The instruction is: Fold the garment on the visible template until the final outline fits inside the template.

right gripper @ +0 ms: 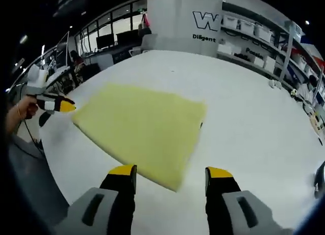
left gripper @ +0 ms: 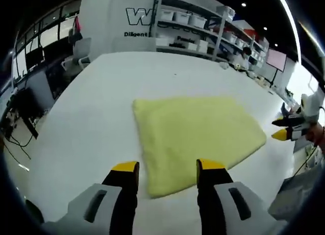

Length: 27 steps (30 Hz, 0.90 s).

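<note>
A pale yellow garment (left gripper: 198, 136) lies folded flat in a rough rectangle on the white table (left gripper: 91, 123). In the left gripper view my left gripper (left gripper: 168, 169) stands open just above the table, its yellow-tipped jaws straddling the garment's near corner without touching it. My right gripper (left gripper: 284, 129) enters from the right, past the garment's far corner, jaws apart. In the right gripper view the garment (right gripper: 142, 126) lies ahead of my open right gripper (right gripper: 170, 173), which holds nothing. My left gripper (right gripper: 57, 104), held by a hand (right gripper: 15, 113), hovers at the garment's left corner.
Shelves with white bins (left gripper: 195, 22) and a white wall with dark lettering (right gripper: 205, 24) stand beyond the table's far edge. Desks with monitors (right gripper: 104, 42) sit off to one side. The table's near edge (right gripper: 48, 143) curves close to both grippers.
</note>
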Motion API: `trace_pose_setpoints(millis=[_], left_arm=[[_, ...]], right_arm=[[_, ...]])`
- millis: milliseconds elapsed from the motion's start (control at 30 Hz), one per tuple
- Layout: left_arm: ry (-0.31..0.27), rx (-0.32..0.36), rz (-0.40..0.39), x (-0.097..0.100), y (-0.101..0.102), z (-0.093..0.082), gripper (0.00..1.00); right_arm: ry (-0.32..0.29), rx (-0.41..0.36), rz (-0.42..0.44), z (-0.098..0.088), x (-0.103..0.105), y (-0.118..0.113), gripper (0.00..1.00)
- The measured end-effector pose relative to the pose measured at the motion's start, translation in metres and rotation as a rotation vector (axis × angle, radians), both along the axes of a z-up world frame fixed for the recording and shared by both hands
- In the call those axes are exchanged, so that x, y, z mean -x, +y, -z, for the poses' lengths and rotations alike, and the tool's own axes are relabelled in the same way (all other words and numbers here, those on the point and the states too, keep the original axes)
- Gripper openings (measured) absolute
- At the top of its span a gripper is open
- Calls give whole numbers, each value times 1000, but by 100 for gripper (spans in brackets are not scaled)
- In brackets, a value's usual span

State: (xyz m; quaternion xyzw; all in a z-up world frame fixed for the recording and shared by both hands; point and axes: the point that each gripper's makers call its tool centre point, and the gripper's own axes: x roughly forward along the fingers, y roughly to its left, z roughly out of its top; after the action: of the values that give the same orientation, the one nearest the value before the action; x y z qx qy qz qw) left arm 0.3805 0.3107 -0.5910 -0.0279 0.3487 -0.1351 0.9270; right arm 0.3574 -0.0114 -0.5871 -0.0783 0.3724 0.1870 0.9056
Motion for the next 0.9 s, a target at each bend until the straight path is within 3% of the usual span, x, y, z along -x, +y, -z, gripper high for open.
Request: trace_pose_setpoints(millis=[333, 767, 900], left_arm=[[-22, 14, 33, 12, -9, -16, 62], [-73, 35, 38, 24, -14, -35, 70], [-84, 39, 38, 27, -14, -39, 72]], right_arm=[[-32, -107, 37, -24, 6, 11, 74], [-64, -135, 63, -44, 26, 13, 97], [-61, -131, 58, -46, 33, 16, 99]])
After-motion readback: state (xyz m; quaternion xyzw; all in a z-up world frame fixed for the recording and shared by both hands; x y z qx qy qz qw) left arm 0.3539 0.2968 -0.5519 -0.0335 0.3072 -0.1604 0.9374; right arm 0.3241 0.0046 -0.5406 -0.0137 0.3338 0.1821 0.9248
